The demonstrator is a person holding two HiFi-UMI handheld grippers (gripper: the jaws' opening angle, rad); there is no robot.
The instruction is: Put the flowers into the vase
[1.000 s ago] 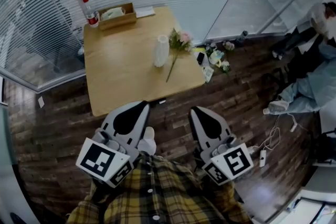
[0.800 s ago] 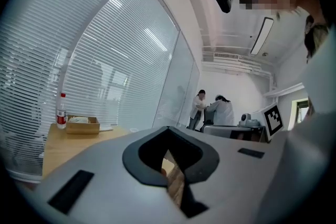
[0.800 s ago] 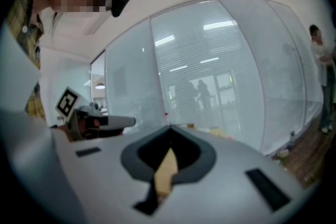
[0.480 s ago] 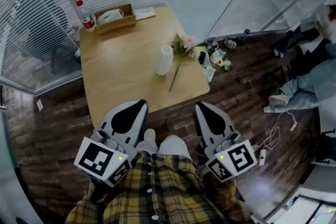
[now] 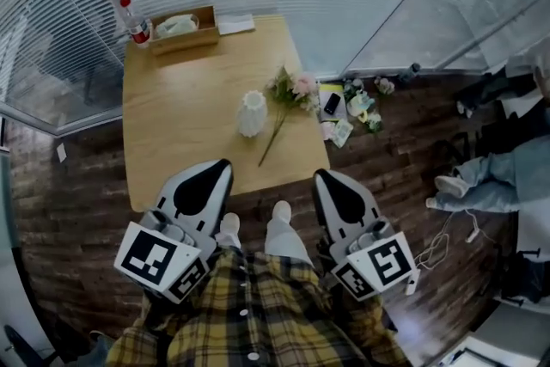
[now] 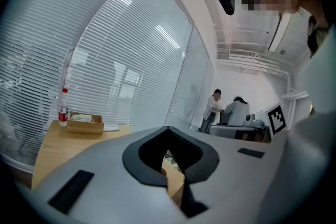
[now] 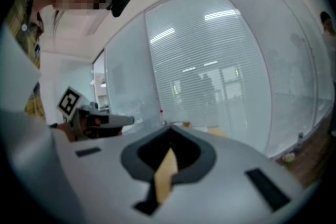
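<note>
— What does the head view give you?

— A pale wooden table (image 5: 172, 125), smooth and rectangular, on a dark plank floor (image 5: 77, 211). A white ribbed vase (image 5: 252, 113) stands upright near the table's right half. The flowers (image 5: 288, 99) lie flat just beside it on its right: pink and white heads with green leaves, and a long thin stem running down toward the near edge.

— And the grippers?

— Both are low in the picture, over a yellow plaid shirt (image 5: 258, 314). The left gripper (image 5: 222, 165) and the right gripper (image 5: 322, 178) are grey, rounded shells with a black teardrop inset, each narrowing to one tip. Both are well apart from the flowers and vase, which sit ahead of them and between their lines.

— Anything else on the table?

— A cardboard box (image 5: 182, 28) and a red-capped bottle (image 5: 133, 20) at the far left corner.

— The left gripper view?

— Its jaws meet at the tip, with nothing held. Only a thin slit below shows a sliver of wood. The box and bottle sit at left, against white slatted blinds (image 6: 121, 60).

— The right gripper view?

— It is blurred. Those jaws are also closed together and empty, and a tan strip of tabletop shows through the slit. The vase and flowers cannot be made out there.
</note>
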